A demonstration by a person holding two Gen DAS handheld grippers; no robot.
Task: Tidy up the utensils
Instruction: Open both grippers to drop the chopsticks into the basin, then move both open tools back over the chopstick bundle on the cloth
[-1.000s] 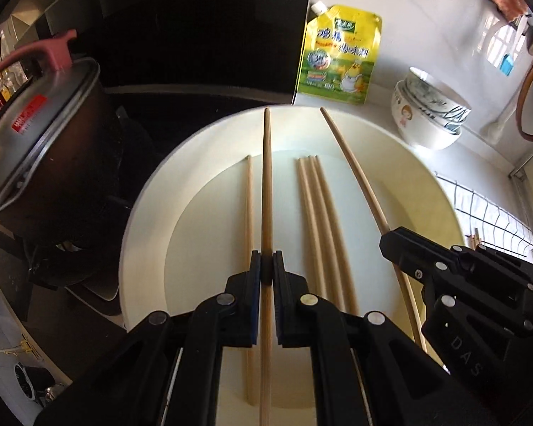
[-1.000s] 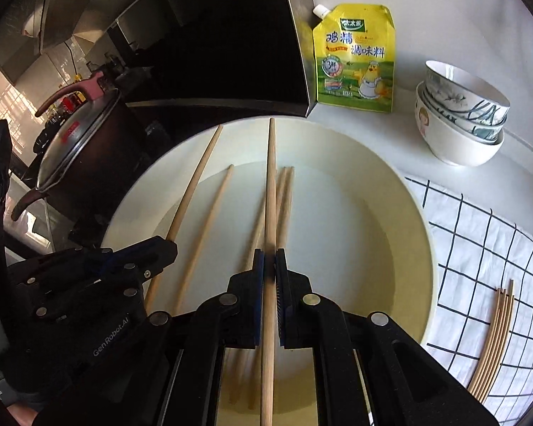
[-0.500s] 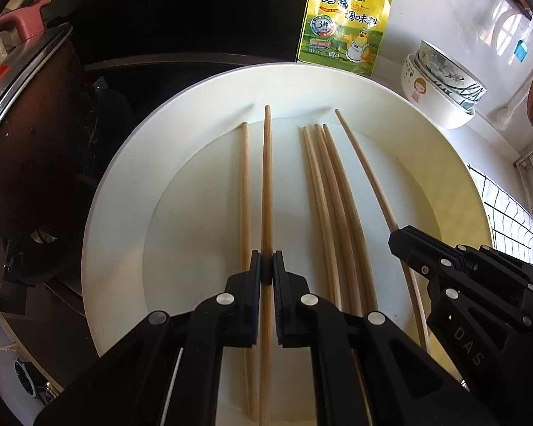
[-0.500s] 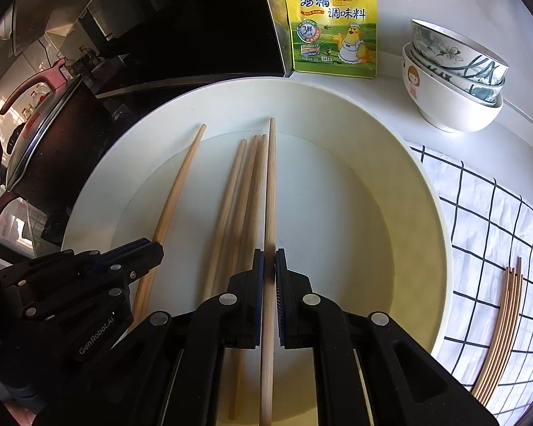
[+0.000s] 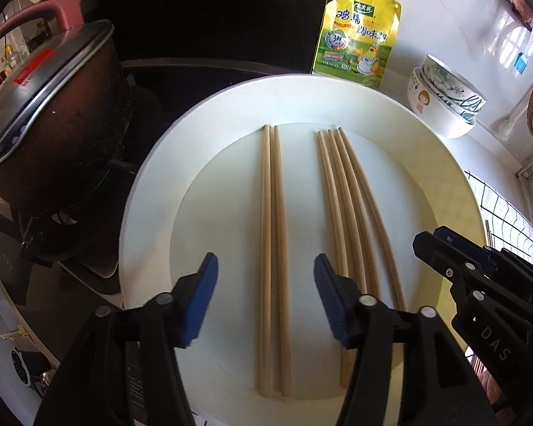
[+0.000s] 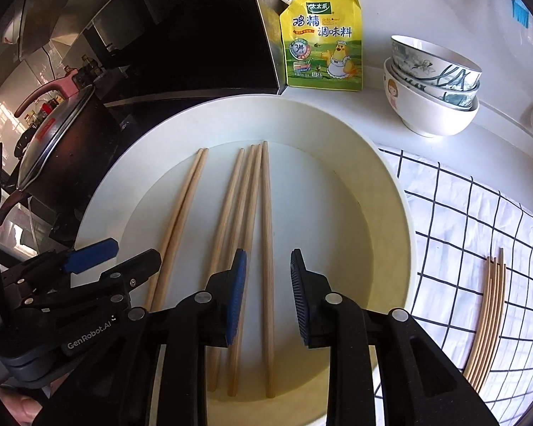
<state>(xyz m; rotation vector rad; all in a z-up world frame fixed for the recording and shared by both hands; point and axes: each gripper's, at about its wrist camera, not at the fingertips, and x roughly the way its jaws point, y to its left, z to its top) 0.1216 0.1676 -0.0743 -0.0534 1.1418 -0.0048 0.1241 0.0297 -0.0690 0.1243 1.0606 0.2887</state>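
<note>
Six chopsticks [image 5: 273, 248] lie in a round white basin [image 5: 444, 177], as the left gripper [image 5: 264, 298] and right gripper [image 6: 268, 294], jaws opening, straddle them untouched. Behind stands a yellow pouch [image 6: 321, 39] reading "鸡精调味料"; one gripper is marked "GenRobot.AI".

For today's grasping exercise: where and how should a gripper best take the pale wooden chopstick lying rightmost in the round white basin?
Probably mid-shaft, from straight above, jaws across its width: the rightmost wooden chopstick lies flat in the round white basin, slightly apart from its neighbours.
</note>
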